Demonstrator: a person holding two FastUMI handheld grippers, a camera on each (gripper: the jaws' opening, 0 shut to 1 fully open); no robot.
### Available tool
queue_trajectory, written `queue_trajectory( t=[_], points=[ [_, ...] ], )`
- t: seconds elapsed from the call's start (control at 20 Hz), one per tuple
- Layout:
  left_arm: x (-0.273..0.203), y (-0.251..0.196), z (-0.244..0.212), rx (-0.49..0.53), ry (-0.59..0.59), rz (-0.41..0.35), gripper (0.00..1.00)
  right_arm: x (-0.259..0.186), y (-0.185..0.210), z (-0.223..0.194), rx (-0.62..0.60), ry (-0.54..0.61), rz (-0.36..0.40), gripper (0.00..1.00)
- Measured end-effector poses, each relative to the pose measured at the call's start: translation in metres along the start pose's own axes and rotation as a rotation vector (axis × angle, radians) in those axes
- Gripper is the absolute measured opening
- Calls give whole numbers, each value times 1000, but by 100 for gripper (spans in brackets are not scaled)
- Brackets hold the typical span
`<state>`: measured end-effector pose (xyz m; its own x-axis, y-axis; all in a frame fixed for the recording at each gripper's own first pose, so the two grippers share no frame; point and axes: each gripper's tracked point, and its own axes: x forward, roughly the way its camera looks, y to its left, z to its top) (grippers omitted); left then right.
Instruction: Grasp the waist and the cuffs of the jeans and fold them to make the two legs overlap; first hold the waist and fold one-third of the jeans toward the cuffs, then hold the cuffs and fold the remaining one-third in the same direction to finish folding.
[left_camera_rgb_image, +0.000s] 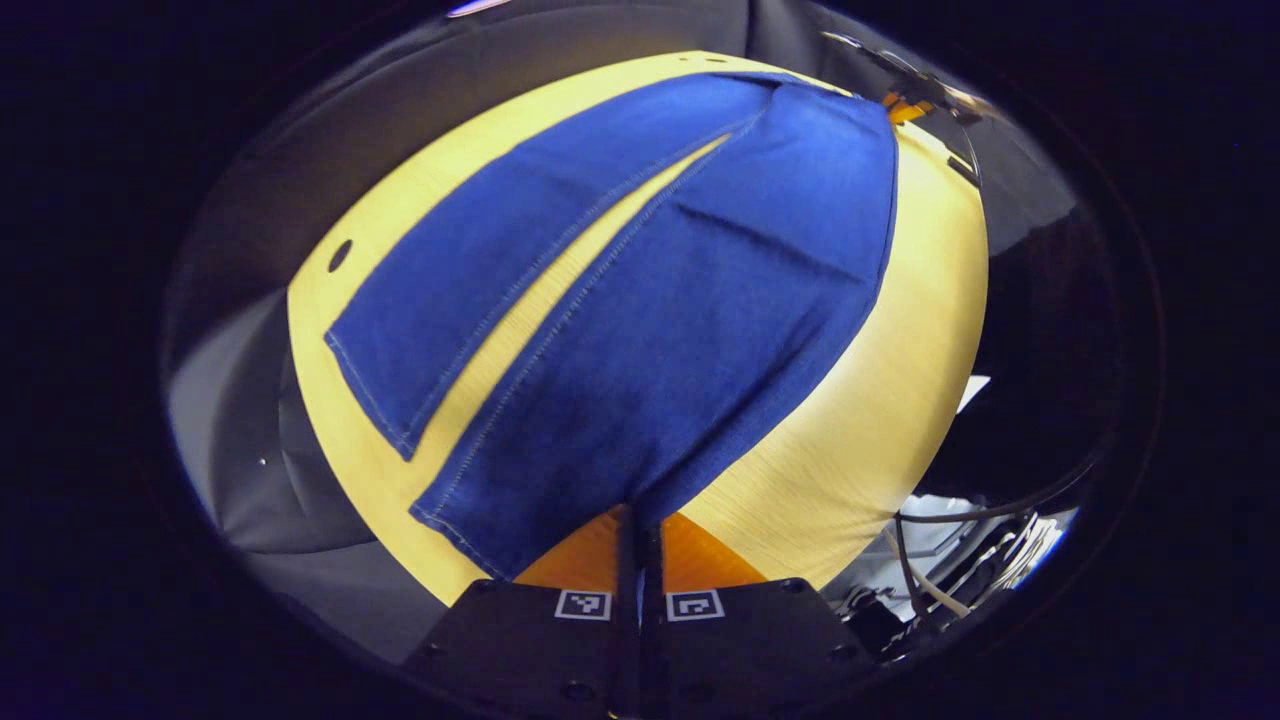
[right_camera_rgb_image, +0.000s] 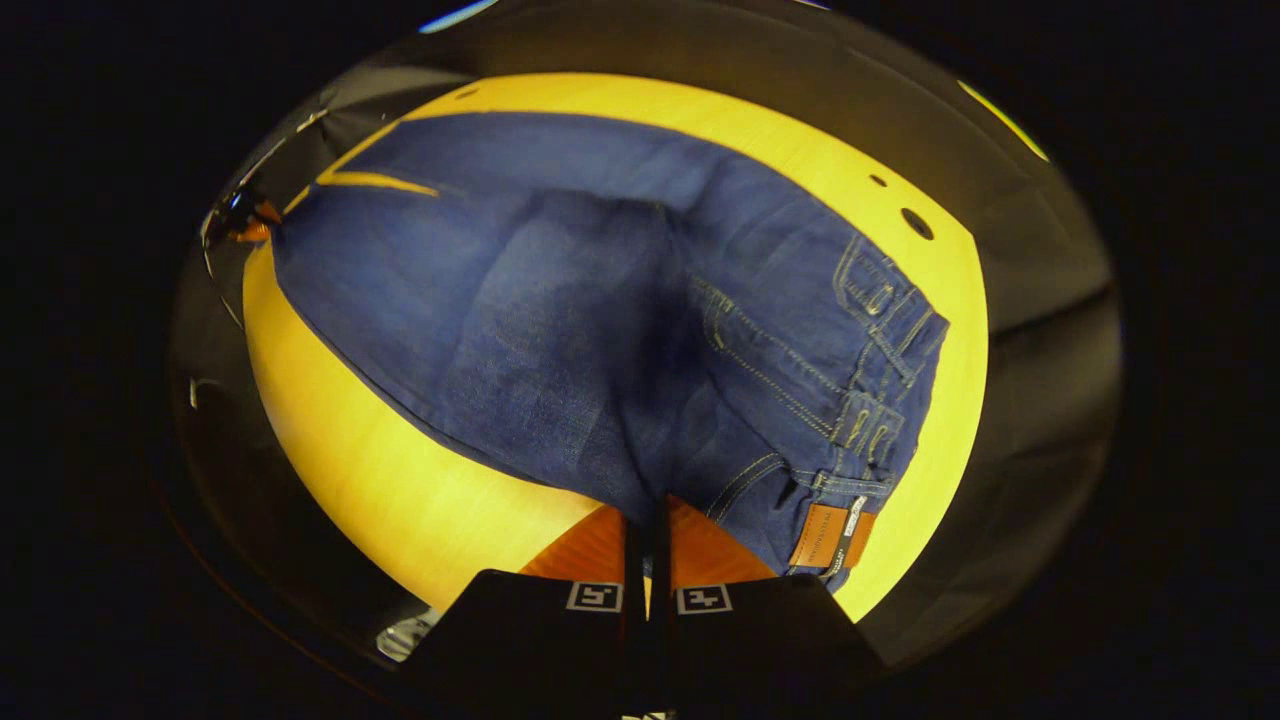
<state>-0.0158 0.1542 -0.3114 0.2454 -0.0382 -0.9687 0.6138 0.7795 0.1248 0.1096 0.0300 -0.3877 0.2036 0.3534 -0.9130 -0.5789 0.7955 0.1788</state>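
1. Left gripper view showed the left gripper with its two fingers pressed together on the cuff corner of the nearer leg of the jeans, the cloth pinched between them and pulled up into a peak.
2. Right gripper view showed the right gripper likewise clamped on the jeans at the waist end, the denim gathered into a dark ridge running up from its closed fingers.
3. The jeans lay spread on the round yellow table, the two legs apart with a wedge of bare tabletop between them, so the legs had not yet been brought to overlap.
4. Risk, as I judged it: each grip caught only a small corner, so heavy denim could slip out when lifted across.
5. Another risk: if one hand led the other, the leg would land skewed and the seams would not line up.
6. A third: dragging instead of lifting could bunch the lower leg or push the jeans toward the table edge.
7. Denim looked thick, stiff and matte, with pale stitching along the seams and hems.
8. A tan leather patch and belt loops marked the waistband.
9. The tabletop showed a fine, smooth wood-like grain.
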Motion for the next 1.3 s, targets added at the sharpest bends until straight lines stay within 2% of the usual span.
queue_trajectory(
  t=[0.15,0.35,0.4,0.45,0.6,0.75,0.85,1.0,1.05,1.1,1.15,1.25,1.3],
  points=[
    [-19,20,18,-78,-64,15,6,-26,-8,36,75,-158,32,5],
    [-27,59,49,-136,-108,63,6,-54,-19,80,167,-274,33,5],
    [-28,70,62,-161,-125,75,6,-58,-25,94,181,-302,28,0],
    [-30,83,72,-188,-146,96,7,-63,-30,104,196,-326,18,5],
    [-30,118,97,-240,-173,203,6,-69,-50,151,256,-416,-25,5],
    [-17,159,123,-283,-172,317,6,-48,-79,206,288,-480,-103,4],
    [0,183,140,-324,-161,348,6,-16,-96,228,313,-474,-147,4],
    [35,212,159,-309,-102,398,6,45,-109,249,430,-439,-148,4],
    [45,218,168,-295,-91,428,6,64,-115,249,444,-422,-158,4],
    [57,220,174,-292,-82,426,8,76,-120,249,447,-418,-177,4],
    [72,221,175,-292,-78,410,24,90,-123,252,443,-419,-186,5],
    [88,217,173,-300,-55,391,78,106,-124,248,460,-390,-211,7],
    [88,218,176,-311,-68,401,78,106,-128,246,478,-382,-230,11]
  ],
)
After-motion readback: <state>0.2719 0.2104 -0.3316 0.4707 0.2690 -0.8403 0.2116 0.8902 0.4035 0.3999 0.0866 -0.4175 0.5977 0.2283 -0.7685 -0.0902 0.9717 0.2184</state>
